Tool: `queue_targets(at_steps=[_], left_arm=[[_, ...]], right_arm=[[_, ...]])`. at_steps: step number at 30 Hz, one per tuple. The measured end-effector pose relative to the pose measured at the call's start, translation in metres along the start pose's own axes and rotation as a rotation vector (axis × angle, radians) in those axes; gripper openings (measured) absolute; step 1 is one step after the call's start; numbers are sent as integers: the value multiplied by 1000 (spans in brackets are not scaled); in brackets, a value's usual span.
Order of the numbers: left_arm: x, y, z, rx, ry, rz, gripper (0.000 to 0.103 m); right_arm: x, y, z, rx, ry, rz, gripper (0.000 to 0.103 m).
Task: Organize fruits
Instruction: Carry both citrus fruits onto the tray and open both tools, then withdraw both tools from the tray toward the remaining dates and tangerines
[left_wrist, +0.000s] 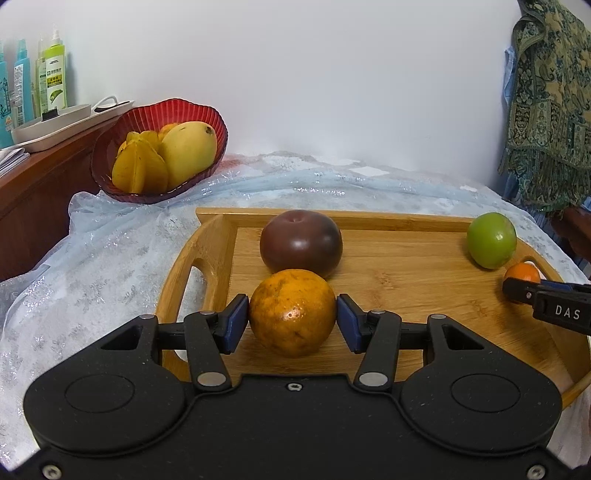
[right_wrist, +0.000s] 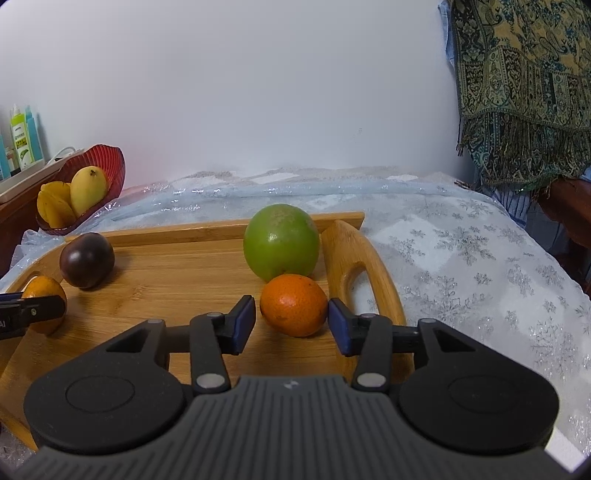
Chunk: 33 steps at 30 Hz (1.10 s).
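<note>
a snowflake-patterned cloth (right_wrist: 480, 258) covers the surface under clear plastic. bottles (left_wrist: 37, 77) stand in a white tray (left_wrist: 55, 125) on a wooden ledge (left_wrist: 33, 184) at left. a fringed paisley shawl (right_wrist: 524, 85) hangs at right against the white wall (left_wrist: 314, 74).

Tray (left_wrist: 406, 280) on cloth (left_wrist: 110, 258); four fruits on tray; bowl (left_wrist: 207, 114) behind-left holding mango (left_wrist: 188, 147), starfruit (left_wrist: 138, 166).

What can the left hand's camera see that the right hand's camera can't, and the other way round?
Only the left view shows the left gripper from behind, its fingers pressing the big orange.

Only the right view shows the right gripper from behind, around the small orange, a gap at its left finger, and the tray's right handle in full.

Both show the wooden tray, purple fruit, green fruit and red bowl holding a mango.
</note>
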<state>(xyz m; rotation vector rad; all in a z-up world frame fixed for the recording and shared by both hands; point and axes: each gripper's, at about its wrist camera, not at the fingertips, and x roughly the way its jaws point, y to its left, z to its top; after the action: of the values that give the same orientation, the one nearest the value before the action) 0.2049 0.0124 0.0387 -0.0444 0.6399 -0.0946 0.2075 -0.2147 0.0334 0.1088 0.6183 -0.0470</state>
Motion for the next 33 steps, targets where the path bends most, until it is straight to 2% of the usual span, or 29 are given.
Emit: queue_targets(at_steps=[3,14,19,33], left_arm=[[-1,0,0,2,1,2,51],[-3,1,-2,2,-1,4,72],[-4,1,-3,1,-3,6,77],[-12,0,-6,8,-9,-3,86]], right_arm=[[0,0,-1,8,10,2,62],[-3,2,-5,12,27,5,64],[-5,4,-6,7,27,4,65],[-13,6,-10,19,23,30,79]])
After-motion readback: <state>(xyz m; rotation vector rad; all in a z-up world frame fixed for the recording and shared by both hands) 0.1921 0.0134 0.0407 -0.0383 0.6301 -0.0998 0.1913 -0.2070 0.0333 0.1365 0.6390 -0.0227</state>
